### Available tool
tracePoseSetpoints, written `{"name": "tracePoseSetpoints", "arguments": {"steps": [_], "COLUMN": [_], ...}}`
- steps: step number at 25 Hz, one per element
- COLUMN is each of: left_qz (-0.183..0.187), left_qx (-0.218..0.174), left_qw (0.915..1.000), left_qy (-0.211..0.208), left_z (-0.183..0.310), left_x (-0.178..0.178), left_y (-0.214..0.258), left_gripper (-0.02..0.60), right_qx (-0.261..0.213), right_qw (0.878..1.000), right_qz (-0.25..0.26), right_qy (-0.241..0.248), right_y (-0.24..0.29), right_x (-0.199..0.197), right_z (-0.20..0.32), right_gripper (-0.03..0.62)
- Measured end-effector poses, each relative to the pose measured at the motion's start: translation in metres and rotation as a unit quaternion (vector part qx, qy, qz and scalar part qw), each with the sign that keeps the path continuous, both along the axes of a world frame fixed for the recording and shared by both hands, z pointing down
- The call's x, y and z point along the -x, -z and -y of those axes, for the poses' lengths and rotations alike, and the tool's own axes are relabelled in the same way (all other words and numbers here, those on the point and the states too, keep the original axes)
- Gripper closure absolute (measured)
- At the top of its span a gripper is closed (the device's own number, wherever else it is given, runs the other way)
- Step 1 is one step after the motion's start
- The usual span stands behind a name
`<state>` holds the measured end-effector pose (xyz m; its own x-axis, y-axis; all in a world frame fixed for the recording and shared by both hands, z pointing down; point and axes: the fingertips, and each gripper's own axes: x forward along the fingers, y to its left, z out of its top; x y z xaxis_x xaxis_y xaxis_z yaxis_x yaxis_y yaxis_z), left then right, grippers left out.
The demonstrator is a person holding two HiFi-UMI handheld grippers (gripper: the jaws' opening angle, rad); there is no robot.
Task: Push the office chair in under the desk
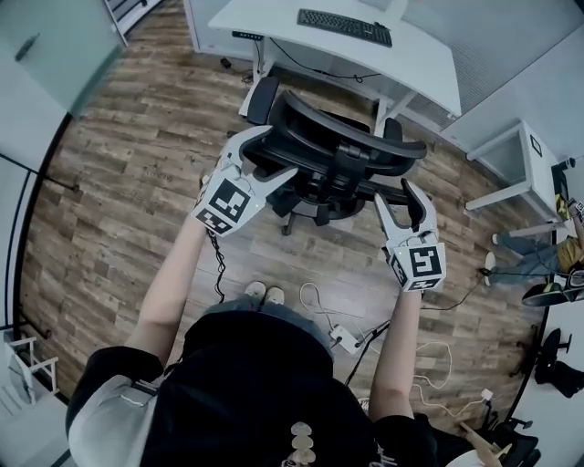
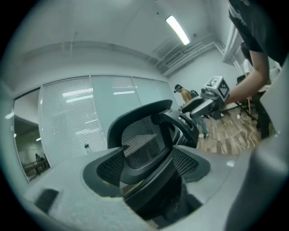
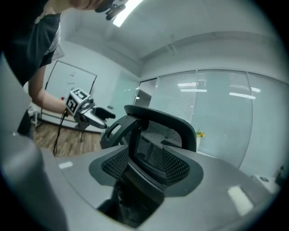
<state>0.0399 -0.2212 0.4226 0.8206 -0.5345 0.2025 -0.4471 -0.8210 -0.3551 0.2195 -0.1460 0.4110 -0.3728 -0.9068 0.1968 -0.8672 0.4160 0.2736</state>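
The office chair point(image 1: 338, 160) stands on the wood floor point(image 1: 137, 182), near the white table point(image 1: 274, 18) but not under it yet. The left hand-held gripper point(image 1: 281, 150) and the right hand-held gripper point(image 1: 397, 193) have their jaws wide apart, one at each side of the chair's back. The chair looks big and heavy, but it should roll. Its net is soft, so push on the hard black rim point(image 1: 365, 132), or it may turn.

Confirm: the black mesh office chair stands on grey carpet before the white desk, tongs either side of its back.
Not carpet: head view shows the black mesh office chair on brown wood-plank floor before the white desk, left tongs and right tongs either side.
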Motion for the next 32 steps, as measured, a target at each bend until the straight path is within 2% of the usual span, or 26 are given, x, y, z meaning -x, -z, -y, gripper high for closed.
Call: {"name": "tracePoseSetpoints", "arguments": {"steps": [3, 5, 7, 11, 15, 17, 19, 22, 24, 28, 31, 32], "left_qz": [0.091, 0.157, 0.219, 0.313, 0.385, 0.411, 0.428, 0.439, 0.448, 0.461, 0.477, 0.481], "left_qx": [-0.033, -0.053, -0.072, -0.092, -0.109, -0.114, -0.117, -0.116, -0.118, -0.143, -0.151, -0.151], "left_qw": [0.9947, 0.9844, 0.9701, 0.9385, 0.9067, 0.8935, 0.8842, 0.8783, 0.8733, 0.8628, 0.8515, 0.8494], "left_qy": [-0.034, -0.059, -0.076, -0.113, -0.134, -0.142, -0.147, -0.151, -0.152, -0.15, -0.157, -0.158], "left_z": [-0.001, -0.002, -0.002, -0.004, -0.005, -0.003, -0.001, 0.003, 0.007, 0.012, 0.01, 0.009], "left_x": [-0.006, -0.01, -0.012, -0.017, -0.024, -0.026, -0.028, -0.032, -0.034, -0.038, -0.038, -0.038], "left_y": [-0.012, -0.022, -0.033, -0.057, -0.082, -0.094, -0.102, -0.107, -0.109, -0.108, -0.112, -0.113], "left_gripper": [0.233, 0.225, 0.215, 0.241, 0.272, 0.287, 0.295, 0.321, 0.327, 0.38, 0.422, 0.433], "right_qx": [0.04, 0.07, 0.102, 0.152, 0.184, 0.194, 0.201, 0.213, 0.218, 0.22, 0.211, 0.209], "right_qw": [0.993, 0.982, 0.965, 0.922, 0.891, 0.878, 0.868, 0.853, 0.848, 0.842, 0.836, 0.833], "right_qz": [-0.095, -0.153, -0.207, -0.314, -0.366, -0.387, -0.402, -0.424, -0.431, -0.442, -0.46, -0.465], "right_qy": [0.055, 0.091, 0.123, 0.168, 0.193, 0.202, 0.209, 0.215, 0.216, 0.219, 0.214, 0.214], "right_y": [-0.009, -0.02, -0.034, -0.062, -0.087, -0.097, -0.104, -0.115, -0.12, -0.122, -0.122, -0.122], "right_x": [0.005, 0.006, 0.006, 0.0, 0.001, 0.003, 0.005, 0.006, 0.006, 0.007, 0.006, 0.006], "right_z": [0.001, 0.001, 0.001, 0.004, 0.011, 0.013, 0.016, 0.02, 0.023, 0.027, 0.031, 0.031], "right_gripper": [0.367, 0.367, 0.367, 0.365, 0.365, 0.365, 0.365, 0.365, 0.365, 0.391, 0.461, 0.462]}}
